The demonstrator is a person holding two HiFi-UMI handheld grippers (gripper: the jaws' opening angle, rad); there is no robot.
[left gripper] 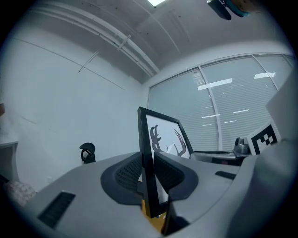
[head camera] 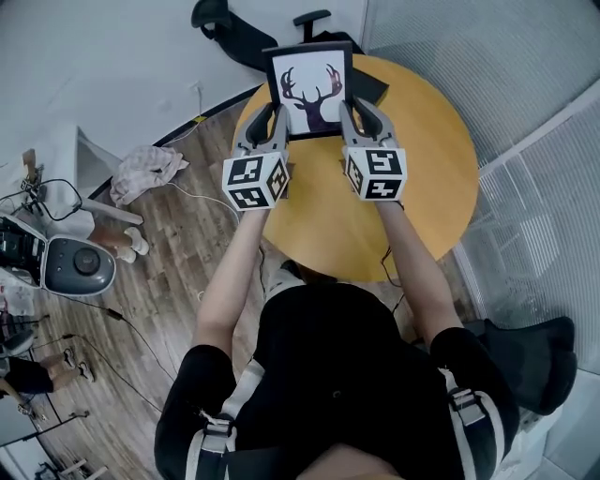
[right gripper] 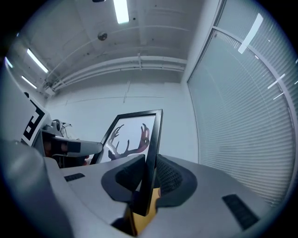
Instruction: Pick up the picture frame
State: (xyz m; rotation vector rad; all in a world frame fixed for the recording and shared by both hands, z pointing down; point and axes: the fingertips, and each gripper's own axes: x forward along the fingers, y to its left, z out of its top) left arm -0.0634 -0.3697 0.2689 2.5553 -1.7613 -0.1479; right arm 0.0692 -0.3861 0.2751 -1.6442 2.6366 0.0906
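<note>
Clamping the picture frame (head camera: 311,89) by its sides, the left gripper (head camera: 273,118) and right gripper (head camera: 352,112) hold it over the round table (head camera: 427,178), a black chair (head camera: 220,21) beyond. Only the head view shows the floor's crumpled cloth (head camera: 145,171); only the gripper views show the ceiling lights (right gripper: 121,10).

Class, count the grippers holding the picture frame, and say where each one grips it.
2. The left gripper has its fingers shut on the left edge of the picture frame. The right gripper grips the right edge. Both are above the round table. None seems hidden.
</note>
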